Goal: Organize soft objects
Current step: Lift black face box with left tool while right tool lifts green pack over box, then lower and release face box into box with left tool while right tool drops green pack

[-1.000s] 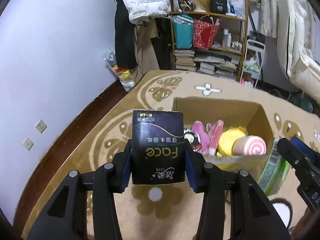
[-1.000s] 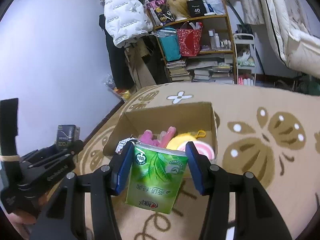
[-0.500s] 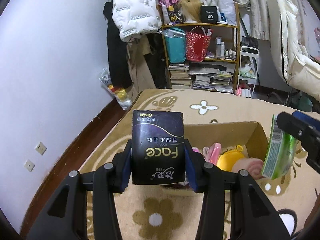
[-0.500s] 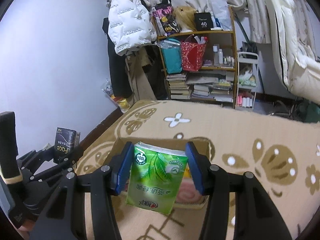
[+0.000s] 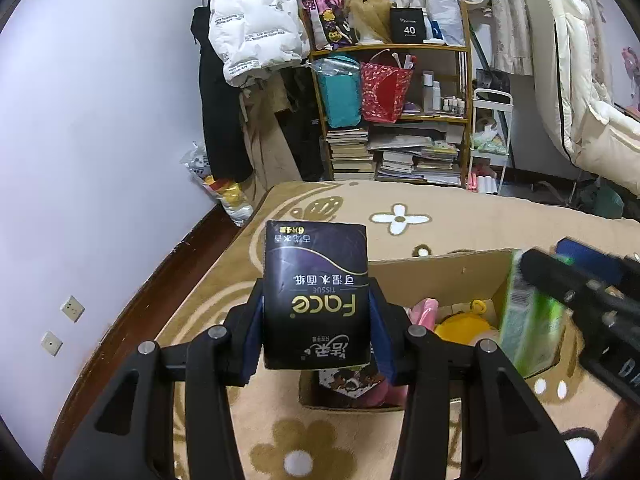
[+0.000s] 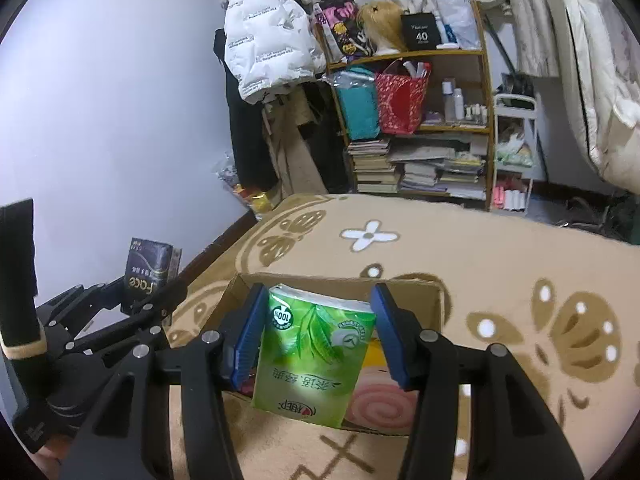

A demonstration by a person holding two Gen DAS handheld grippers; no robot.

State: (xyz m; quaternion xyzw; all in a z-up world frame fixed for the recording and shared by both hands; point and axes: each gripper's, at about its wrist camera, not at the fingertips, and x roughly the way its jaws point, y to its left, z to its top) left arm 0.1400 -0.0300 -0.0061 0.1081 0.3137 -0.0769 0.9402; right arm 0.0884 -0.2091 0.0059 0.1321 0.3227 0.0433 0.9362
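My left gripper (image 5: 316,320) is shut on a black "Face" tissue pack (image 5: 316,296), held above the near left corner of an open cardboard box (image 5: 436,276). My right gripper (image 6: 318,332) is shut on a green tissue pack (image 6: 314,356), held over the box (image 6: 320,284); the pack also shows in the left wrist view (image 5: 528,324). In the box lie a yellow plush (image 5: 464,326), pink soft toys (image 5: 424,310) and a pink swirl roll (image 6: 376,408). The left gripper with its black pack (image 6: 146,268) shows at the left of the right wrist view.
The box stands on a beige carpet with brown flower patterns (image 5: 400,216). A wooden shelf (image 5: 400,120) with books and bags stands at the back. A white jacket (image 5: 252,32) hangs by the wall. A white mattress (image 5: 580,100) leans at the right.
Both grippers have risen and tilted up, so the box sits lower in both views. The green pack has moved in over the box, nearer to the left gripper.
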